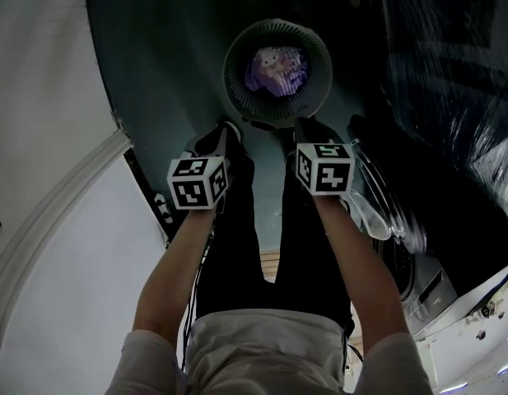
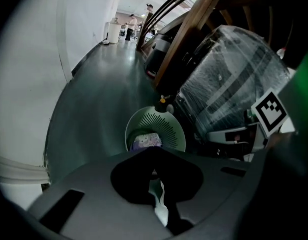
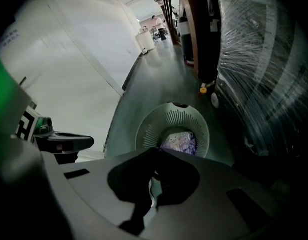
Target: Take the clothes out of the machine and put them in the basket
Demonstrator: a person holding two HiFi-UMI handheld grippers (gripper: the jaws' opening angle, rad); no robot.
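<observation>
The left forearm (image 1: 181,266) and right forearm (image 1: 352,262) reach forward and steeply down, side by side. The left gripper (image 1: 227,128) and right gripper (image 1: 308,125) each have their jaws closed, empty. At 12 o'clock from them the basket (image 1: 237,97) holds purple-and-white clothes (image 1: 276,68). The machine (image 1: 402,257) stands at 4 o'clock.

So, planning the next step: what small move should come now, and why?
Probably turn the right gripper toward the machine: it and the left gripper are shut and empty, a garment already lies in the basket, and the machine's inside is out of view, so check it.
</observation>
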